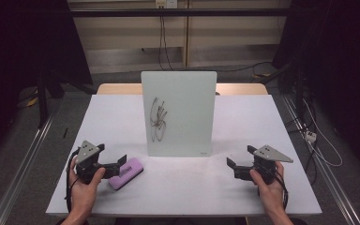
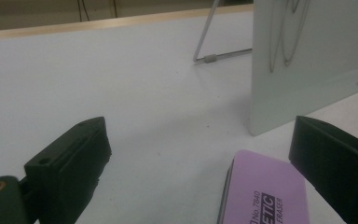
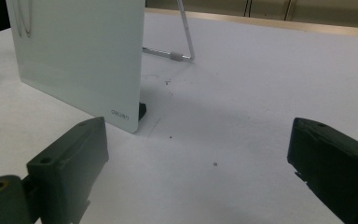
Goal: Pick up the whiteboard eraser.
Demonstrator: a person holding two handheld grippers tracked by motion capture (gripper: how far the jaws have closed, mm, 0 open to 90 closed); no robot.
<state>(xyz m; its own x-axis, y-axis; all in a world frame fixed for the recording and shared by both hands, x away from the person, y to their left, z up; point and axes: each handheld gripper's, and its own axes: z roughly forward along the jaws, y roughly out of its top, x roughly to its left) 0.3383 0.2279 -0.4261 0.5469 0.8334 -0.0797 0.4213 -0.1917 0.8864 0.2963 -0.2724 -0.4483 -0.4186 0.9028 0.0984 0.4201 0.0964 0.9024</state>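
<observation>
Left gripper view, pink eraser lettered "ETIC ERASER", both tongs spread wide, empty, whiteboard logo unreadable.

Board showing smooth, glossy; stand looking metal; table appearing matt white; eraser looking smooth plastic.

The flat white tabletop has a pale wooden strip along its far edge. On it stands a frosted, faintly green-white glass board scrawled with thin dark looping lines, a small grey logo at one lower corner. Its thin wire stand is silver. The flat rectangular eraser is lilac-pink with a black underside and a black label printed in white letters.
</observation>
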